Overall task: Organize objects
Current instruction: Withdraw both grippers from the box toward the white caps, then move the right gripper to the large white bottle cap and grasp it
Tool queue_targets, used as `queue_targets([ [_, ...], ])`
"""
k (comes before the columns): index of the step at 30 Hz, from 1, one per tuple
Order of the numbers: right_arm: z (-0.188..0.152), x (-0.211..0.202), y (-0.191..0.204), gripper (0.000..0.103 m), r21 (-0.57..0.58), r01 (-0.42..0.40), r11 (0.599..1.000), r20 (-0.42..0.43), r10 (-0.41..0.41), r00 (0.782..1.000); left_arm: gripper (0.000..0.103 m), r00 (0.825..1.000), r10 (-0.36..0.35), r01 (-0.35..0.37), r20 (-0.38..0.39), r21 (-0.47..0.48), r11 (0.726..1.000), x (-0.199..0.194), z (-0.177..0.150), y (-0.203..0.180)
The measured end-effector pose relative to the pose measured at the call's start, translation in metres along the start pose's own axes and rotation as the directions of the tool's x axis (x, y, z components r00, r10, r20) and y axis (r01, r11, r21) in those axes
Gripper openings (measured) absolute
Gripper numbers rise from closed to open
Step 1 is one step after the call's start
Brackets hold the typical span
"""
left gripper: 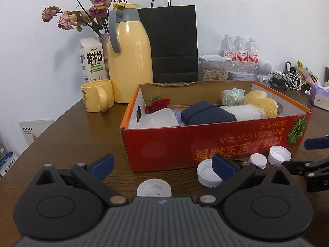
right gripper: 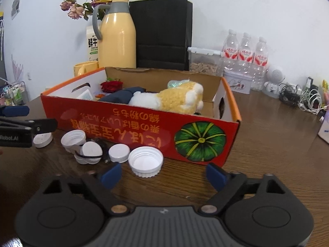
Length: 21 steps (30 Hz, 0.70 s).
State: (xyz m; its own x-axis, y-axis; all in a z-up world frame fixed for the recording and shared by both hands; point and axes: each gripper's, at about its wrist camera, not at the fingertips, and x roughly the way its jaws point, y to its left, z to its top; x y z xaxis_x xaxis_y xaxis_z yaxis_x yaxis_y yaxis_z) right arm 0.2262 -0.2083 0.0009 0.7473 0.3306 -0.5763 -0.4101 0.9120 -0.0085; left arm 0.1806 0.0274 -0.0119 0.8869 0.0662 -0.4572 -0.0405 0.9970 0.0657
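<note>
The left gripper [left gripper: 163, 165] hovers low over the dark brown wooden desk [left gripper: 67, 135] with its blue-padded jaws spread wide and nothing between them. Just below its gap lies a flat white plastic lid with small holes [left gripper: 154, 189]. Ahead of it stands the red-and-orange cardboard box [left gripper: 185, 144], holding a red artificial rose [left gripper: 157, 105], a translucent plastic container [left gripper: 159, 118], a dark navy pouch [left gripper: 207, 114] and a yellow-and-white plush toy [left gripper: 255, 107]. Behind the right finger lies a large ribbed white bottle cap [left gripper: 206, 175], open side up, and beyond it two smaller white caps [left gripper: 258, 161] close to the box's front wall.

The right gripper [right gripper: 163, 176] sits to the right of the left one, also over the desk, its jaws apart and gripping nothing. The same large ribbed white cap [right gripper: 146, 161] rests just ahead of its gap, toward the left finger, untouched. Left of that cap a cluster of smaller white caps lies along the box front, one crossed by a black band [right gripper: 90, 153]. The box's green pumpkin print [right gripper: 200, 142] faces this gripper straight ahead.

Behind the box stand a yellow thermos jug [left gripper: 130, 61], a black paper bag [left gripper: 172, 43] and three clear water bottles [left gripper: 239, 51].
</note>
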Motion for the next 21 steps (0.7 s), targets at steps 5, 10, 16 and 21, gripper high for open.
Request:
queue_targets([
  [5, 0.010, 0.016, 0.004, 0.059, 0.008, -0.022, 1.000, -0.033, 0.022, 0.999, 0.103, 1.000, 0.002, -0.002, -0.009, 0.001, 1.000, 0.002, -0.001, 0.000],
  [10, 0.010, 0.018, 0.005, 0.039, 0.014, -0.058, 0.998, -0.035, 0.058, 0.998, 0.103, 1.000, 0.002, -0.002, -0.016, -0.001, 1.000, 0.003, -0.002, 0.000],
  [16, 0.009, 0.016, 0.004, 0.039, 0.024, -0.070, 0.997, -0.019, 0.071, 0.997, 0.103, 1.000, 0.007, -0.007, -0.027, 0.005, 1.000, 0.005, -0.002, -0.001],
  [21, 0.008, 0.011, 0.005, 0.039, 0.021, -0.064, 0.998, 0.004, 0.064, 0.998, 0.103, 0.999, 0.020, -0.019, -0.035, 0.014, 1.000, 0.008, -0.003, -0.002],
])
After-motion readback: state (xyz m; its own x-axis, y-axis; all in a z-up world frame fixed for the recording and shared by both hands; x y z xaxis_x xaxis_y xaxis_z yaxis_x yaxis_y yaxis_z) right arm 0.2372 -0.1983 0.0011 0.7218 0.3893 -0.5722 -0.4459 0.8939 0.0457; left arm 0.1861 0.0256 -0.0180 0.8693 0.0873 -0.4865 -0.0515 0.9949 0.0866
